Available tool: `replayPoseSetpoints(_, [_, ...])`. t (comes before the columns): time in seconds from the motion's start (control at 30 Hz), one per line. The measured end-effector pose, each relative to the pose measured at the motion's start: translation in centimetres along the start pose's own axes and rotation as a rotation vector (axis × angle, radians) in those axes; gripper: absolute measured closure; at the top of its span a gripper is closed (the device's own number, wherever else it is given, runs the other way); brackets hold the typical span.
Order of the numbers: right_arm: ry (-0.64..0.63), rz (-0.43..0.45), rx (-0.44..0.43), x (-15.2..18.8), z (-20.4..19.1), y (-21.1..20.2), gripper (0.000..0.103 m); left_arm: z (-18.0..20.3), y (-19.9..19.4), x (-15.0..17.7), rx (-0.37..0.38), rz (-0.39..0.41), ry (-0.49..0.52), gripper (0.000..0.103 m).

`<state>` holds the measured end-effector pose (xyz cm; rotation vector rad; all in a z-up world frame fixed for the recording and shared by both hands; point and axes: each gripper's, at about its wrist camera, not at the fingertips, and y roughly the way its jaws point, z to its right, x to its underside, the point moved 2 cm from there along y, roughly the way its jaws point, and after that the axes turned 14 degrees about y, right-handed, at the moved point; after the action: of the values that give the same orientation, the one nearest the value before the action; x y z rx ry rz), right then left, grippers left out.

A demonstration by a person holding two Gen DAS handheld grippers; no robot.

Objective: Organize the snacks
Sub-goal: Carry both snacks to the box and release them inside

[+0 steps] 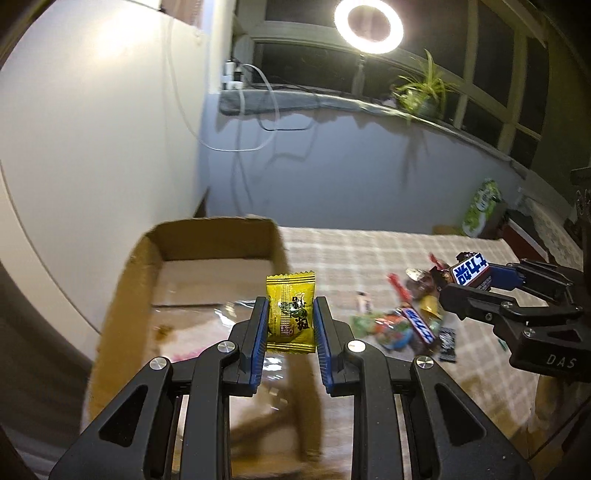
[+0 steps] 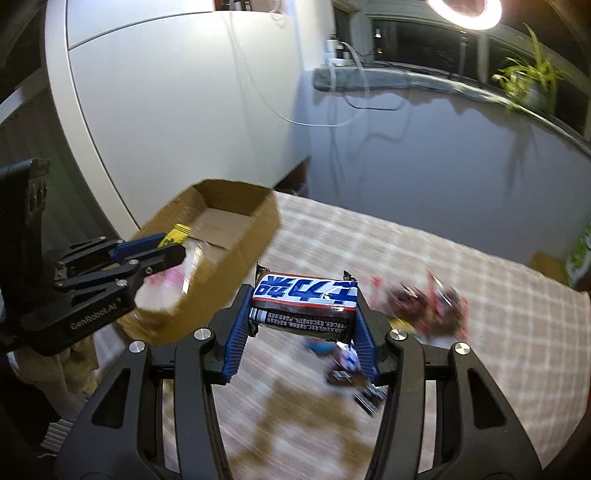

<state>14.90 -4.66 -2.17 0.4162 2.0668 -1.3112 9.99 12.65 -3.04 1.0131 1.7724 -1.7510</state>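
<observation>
Left gripper (image 1: 290, 325): clamped on a yellow snack packet (image 1: 290, 312), blue pads pressing its two sides; the packet stands upright, held in the air above the cardboard box (image 1: 122, 295).
Right gripper (image 2: 303, 314): clenched on a Snickers bar (image 2: 304, 306), held crosswise between the pads, raised over the tablecloth to the right of the box.
Cardboard box: open-topped, at the left end of the checked tablecloth (image 1: 369, 251); a pink-and-white wrapper and clear plastic lie inside, blurred.
Snack pile (image 1: 406, 317): loose on the cloth, right of the box; another Snickers bar (image 1: 419, 325) among mixed wrappers, the rest too blurred to name.
Ring light (image 1: 368, 26): lit, high beyond the box.
Potted plant (image 1: 424, 88): on the windowsill, far right of the box.
</observation>
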Motion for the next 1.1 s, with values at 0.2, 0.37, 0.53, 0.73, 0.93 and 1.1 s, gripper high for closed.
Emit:
replayPoseSetpoints(0.2, [-0.040, -0.010, -0.053, -2.3, -3.8, 2.5, 0.051, -3.0, 0.6, -0.3, -0.032, -0.013, -0.034, 0.081])
replayPoseSetpoints(0.37, [-0.070, -0.025, -0.079, -3.4, -6.2, 4.7, 0.051, -5.3, 1.4, -0.4, -0.048, -0.034, -0.068, 0.081])
replayPoseSetpoints(0.53, [-0.089, -0.058, -0.095, -3.8, -7.8, 7.5, 0.051, -7.1, 2.4, -0.3, -0.056, -0.059, -0.103, 0.081])
replayPoseSetpoints(0.73, [-0.114, -0.086, -0.100, -3.9, -8.9, 9.9, 0.051, -8.3, 3.2, -0.4, -0.068, -0.078, -0.132, 0.081])
replayPoseSetpoints(0.93, [-0.129, -0.110, -0.097, -3.7, -9.3, 11.7, 0.050, -8.4, 4.1, -0.5, -0.075, -0.098, -0.138, 0.081])
replayPoseSetpoints(1.1, [-0.116, -0.132, -0.101, -3.5, -8.9, 12.5, 0.049, -8.6, 4.4, -0.5, -0.090, -0.107, -0.134, 0.081])
